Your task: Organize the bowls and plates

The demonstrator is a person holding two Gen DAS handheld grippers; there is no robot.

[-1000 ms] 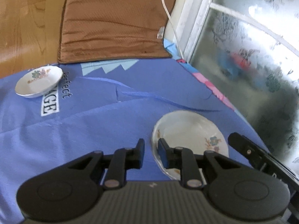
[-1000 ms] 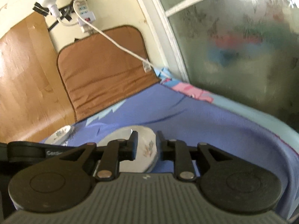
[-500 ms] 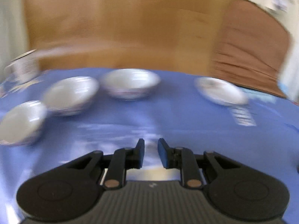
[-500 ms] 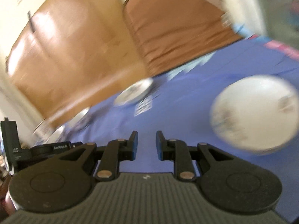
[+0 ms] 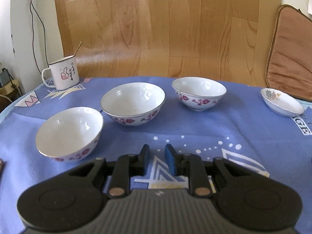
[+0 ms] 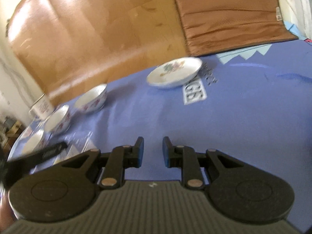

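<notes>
Three white bowls with red flowers stand on the blue cloth in the left wrist view: a near-left bowl (image 5: 69, 133), a middle bowl (image 5: 133, 103) and a right bowl (image 5: 198, 93). A small flowered plate (image 5: 281, 102) sits at the far right. My left gripper (image 5: 157, 156) is open and empty, above the cloth in front of the bowls. My right gripper (image 6: 153, 150) is open and empty above bare cloth. In the right wrist view the plate (image 6: 174, 72) lies ahead and the bowls (image 6: 90, 98) trail off to the left, blurred.
A white enamel mug (image 5: 63, 75) with a stick in it stands at the back left. A brown cushion (image 5: 290, 54) leans on the wooden panel (image 5: 156, 29) behind the table. The left gripper's body (image 6: 35, 156) shows at the lower left of the right wrist view.
Both grippers have swung left, away from the window and the large plate. The bowls and the mug have come into view. Both sets of jaws stand about as open as before.
</notes>
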